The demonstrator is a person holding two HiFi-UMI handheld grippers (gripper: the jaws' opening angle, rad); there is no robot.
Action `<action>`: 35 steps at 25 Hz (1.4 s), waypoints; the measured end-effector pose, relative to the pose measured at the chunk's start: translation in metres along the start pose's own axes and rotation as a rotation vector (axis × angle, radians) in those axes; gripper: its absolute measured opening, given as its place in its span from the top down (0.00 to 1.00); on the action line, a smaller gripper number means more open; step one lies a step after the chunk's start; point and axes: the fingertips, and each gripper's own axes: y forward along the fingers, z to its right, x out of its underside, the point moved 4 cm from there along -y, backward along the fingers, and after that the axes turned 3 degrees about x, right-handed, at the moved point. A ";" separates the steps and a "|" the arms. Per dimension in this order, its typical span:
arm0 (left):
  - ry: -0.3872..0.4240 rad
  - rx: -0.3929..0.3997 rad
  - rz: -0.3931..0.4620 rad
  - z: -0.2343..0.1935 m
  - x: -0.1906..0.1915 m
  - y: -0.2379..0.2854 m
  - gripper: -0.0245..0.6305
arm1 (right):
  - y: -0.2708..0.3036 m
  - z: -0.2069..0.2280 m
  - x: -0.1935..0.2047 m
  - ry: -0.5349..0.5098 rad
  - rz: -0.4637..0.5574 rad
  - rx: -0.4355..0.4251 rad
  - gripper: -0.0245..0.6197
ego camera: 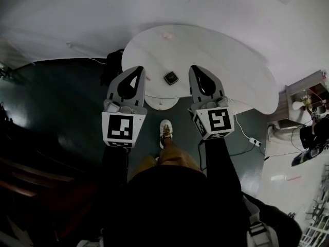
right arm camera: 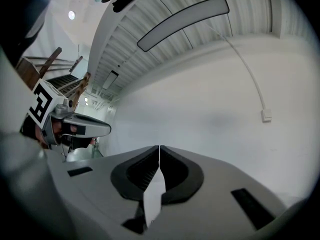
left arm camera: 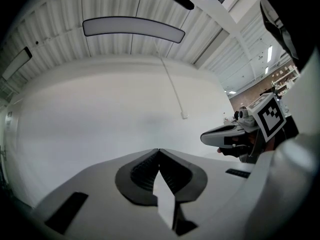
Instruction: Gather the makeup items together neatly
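A small dark square compact (ego camera: 171,77) lies near the front edge of the white rounded table (ego camera: 226,60). A tiny pale item (ego camera: 167,35) sits near the table's far edge. My left gripper (ego camera: 139,69) hangs over the table's front left rim and my right gripper (ego camera: 194,67) just right of the compact, both held level. In the left gripper view the jaws (left arm camera: 159,151) meet at the tips with nothing between them. The right gripper view shows its jaws (right arm camera: 159,148) likewise closed and empty. Both views face a bare white wall, so the table is hidden there.
A black bag (ego camera: 110,66) stands on the dark floor left of the table. The table's round base (ego camera: 161,103) and the person's shoe (ego camera: 165,130) are below the grippers. A power strip with cable (ego camera: 254,142) lies on the floor at right, clutter beyond it.
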 end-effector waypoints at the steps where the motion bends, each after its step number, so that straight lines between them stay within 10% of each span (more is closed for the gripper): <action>1: 0.002 -0.001 -0.004 -0.003 0.004 0.007 0.94 | 0.007 0.003 0.003 -0.001 -0.003 -0.001 0.92; 35: 0.038 0.126 -0.026 -0.105 0.048 0.231 0.94 | 0.217 0.114 0.042 0.068 -0.055 0.076 0.92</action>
